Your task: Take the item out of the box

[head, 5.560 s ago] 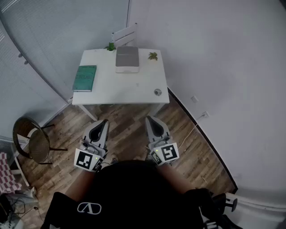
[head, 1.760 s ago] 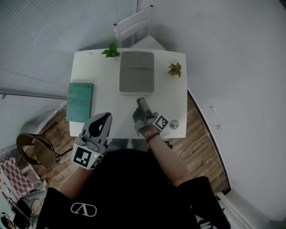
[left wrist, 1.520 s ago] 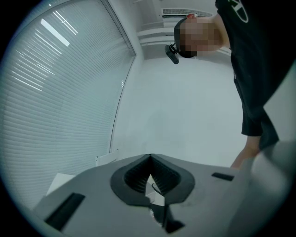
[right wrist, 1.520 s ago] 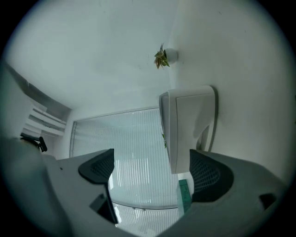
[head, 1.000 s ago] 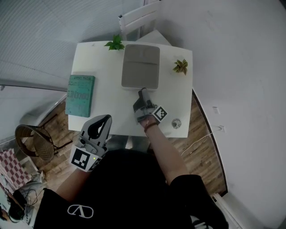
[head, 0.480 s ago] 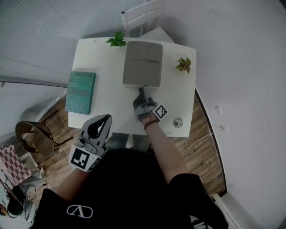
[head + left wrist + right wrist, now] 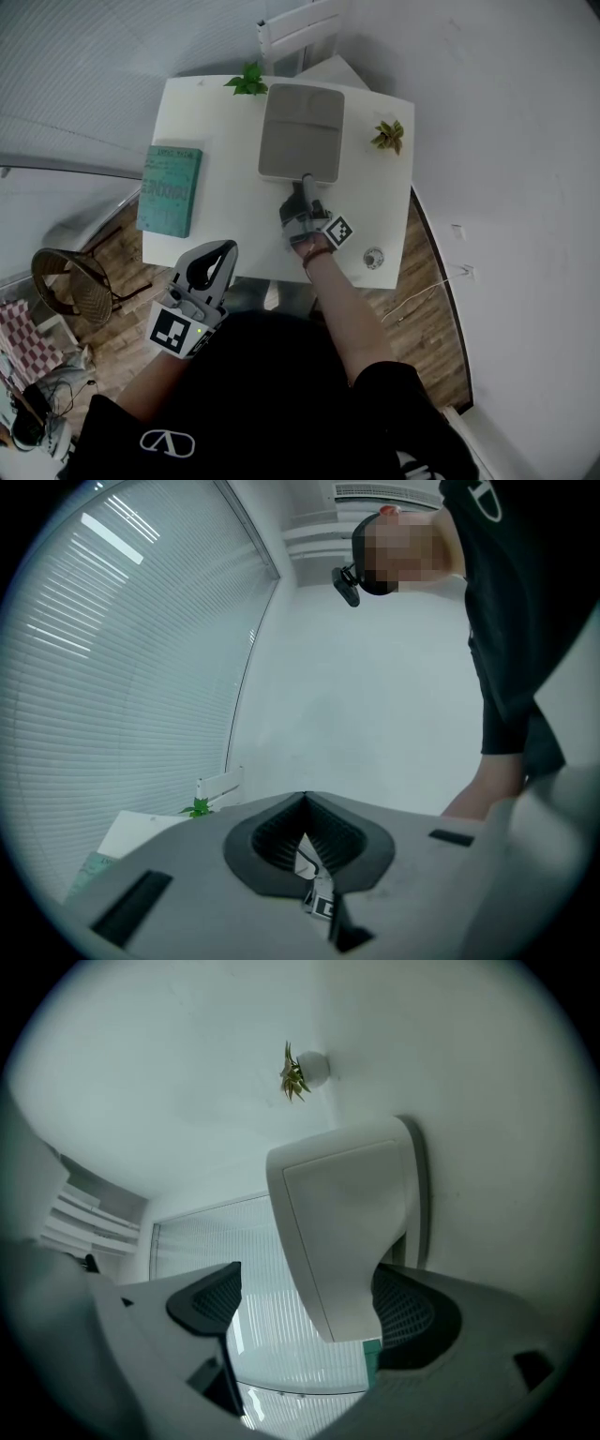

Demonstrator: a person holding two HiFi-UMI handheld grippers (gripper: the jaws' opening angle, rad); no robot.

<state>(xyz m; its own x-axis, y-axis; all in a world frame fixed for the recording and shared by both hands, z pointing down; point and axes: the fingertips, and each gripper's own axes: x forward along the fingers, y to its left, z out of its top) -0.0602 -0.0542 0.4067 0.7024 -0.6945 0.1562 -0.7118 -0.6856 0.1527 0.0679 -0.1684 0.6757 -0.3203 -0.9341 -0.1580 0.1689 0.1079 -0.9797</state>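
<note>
The head view shows the right gripper [image 7: 306, 181] at the near edge of the box [image 7: 301, 131]. The box stands lidded at the far middle of the table [image 7: 225, 225], with a left plant [image 7: 247, 80] and a right plant [image 7: 389, 135] beside it. The item inside is hidden.

Only the right gripper view shows the grip. The box's edge sits between jaws that have just been closing, against one pad and with a gap at the other.

The left gripper view shows that gripper's jaws together and empty. In the head view the left gripper [image 7: 223, 249] hangs off the table's near edge.

A book [image 7: 170, 189] lies along the left edge, well apart from the box, with bare table between them.
</note>
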